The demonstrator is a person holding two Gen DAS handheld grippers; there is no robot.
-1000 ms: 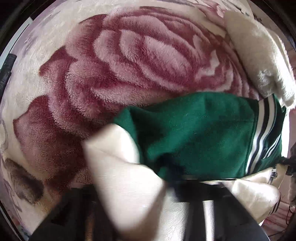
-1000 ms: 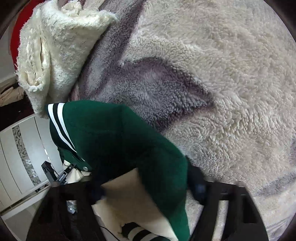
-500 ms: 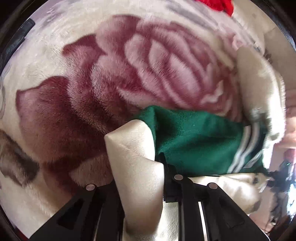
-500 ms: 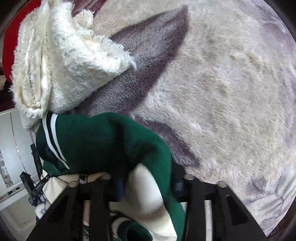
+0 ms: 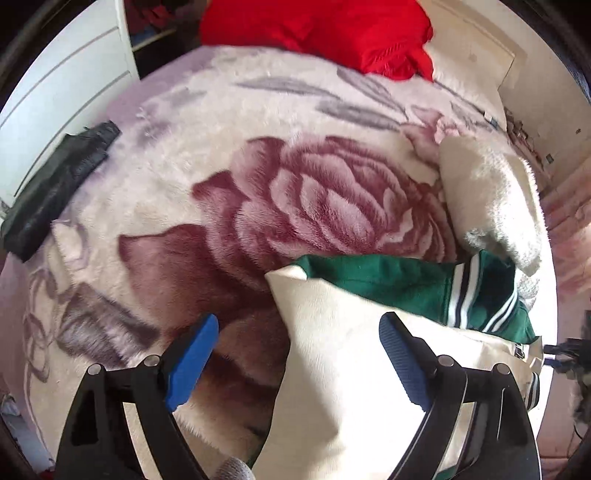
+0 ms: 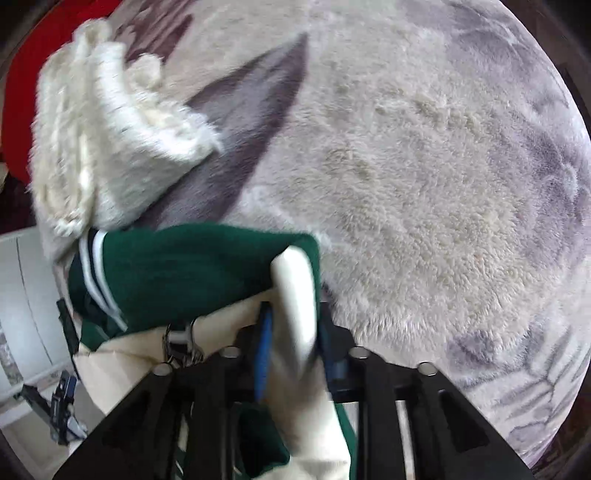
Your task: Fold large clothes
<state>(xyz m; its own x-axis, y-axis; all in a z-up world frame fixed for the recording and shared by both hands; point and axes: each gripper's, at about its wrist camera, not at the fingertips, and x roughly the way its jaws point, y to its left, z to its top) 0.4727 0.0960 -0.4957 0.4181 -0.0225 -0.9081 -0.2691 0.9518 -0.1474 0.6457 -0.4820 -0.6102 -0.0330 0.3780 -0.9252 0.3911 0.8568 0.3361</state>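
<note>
Left tool (image 5: 297,332) opening above your green-and-cream jacket (image 5: 388,280).
Right tool (image 6: 295,332) is closing, cream fold between its pads, on the bed's blanket (image 6: 424,166).

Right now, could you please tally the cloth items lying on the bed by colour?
Green and cream: 1, the jacket
Red: 1, the red cloth
Fluffy white: 1, the white fleece
Black: 1, the black garment
Floral: 1, the blanket
Total: 5
</note>
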